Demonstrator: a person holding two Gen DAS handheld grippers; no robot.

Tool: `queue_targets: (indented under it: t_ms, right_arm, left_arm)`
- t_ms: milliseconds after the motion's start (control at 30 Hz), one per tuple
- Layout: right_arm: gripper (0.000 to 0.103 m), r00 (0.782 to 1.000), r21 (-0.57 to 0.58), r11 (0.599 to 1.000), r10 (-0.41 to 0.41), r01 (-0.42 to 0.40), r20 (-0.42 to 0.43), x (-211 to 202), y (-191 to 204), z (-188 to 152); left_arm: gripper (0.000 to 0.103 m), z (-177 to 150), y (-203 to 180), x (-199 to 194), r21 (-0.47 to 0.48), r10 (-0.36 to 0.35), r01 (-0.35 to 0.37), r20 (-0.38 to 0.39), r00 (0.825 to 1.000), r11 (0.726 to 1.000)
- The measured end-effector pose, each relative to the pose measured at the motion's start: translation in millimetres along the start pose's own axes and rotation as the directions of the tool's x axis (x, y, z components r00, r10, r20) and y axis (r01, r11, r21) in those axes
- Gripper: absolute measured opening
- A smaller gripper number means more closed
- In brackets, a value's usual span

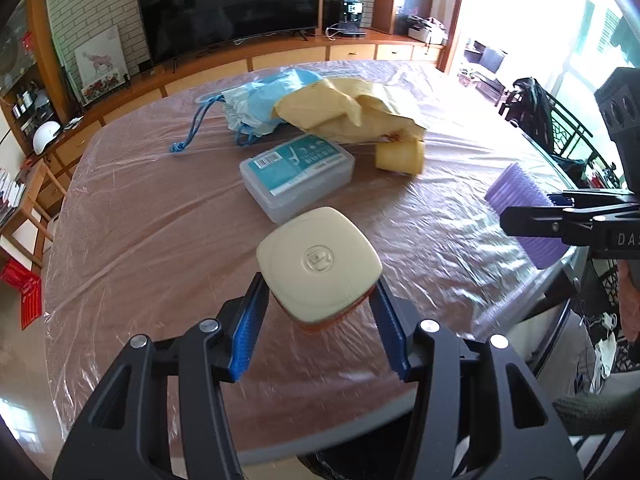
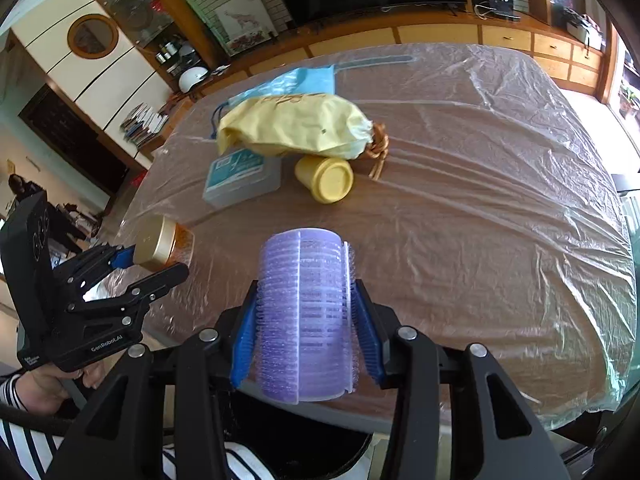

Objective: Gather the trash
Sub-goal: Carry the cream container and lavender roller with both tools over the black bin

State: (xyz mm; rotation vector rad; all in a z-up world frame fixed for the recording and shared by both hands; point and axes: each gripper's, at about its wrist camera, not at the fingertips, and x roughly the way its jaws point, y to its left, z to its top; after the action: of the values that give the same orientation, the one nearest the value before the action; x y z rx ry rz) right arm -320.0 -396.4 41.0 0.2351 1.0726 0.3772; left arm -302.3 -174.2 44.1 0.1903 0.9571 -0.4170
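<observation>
The left gripper (image 1: 318,312) clasps a cream-lidded jar (image 1: 318,266) by its body; the right gripper (image 2: 306,328) clasps a purple hair roller (image 2: 306,312). Both hang at the near edge of the plastic-covered table (image 2: 480,220), above a dark bin (image 2: 304,452). Best centre each over the bin before letting go.

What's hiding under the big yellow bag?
The yellow bag lies over a blue bag, and covers the far edge of the clear plastic box. A yellow cup sits against it. Anything deeper underneath is covered.
</observation>
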Motion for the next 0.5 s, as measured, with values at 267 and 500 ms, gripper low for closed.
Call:
queue_targets:
  t_ms: [267,500]
  right_arm:
    - [0.043,0.999,-0.104,0.994,0.02,-0.024,-0.042,-8.1,21.5,-29.0]
    - [0.043,0.996,-0.152,0.987,0.036,-0.048,-0.081,-14.1,29.1,-51.2]
  left_arm:
    - [0.053,-19.7,-14.5,-21.8,0.061,-0.024,0.024,-0.001,1.0,0.998]
    - [0.053,-40.4,-29.7,-36.4,0.126,-0.052,0.054,-0.018,0.998,0.991]
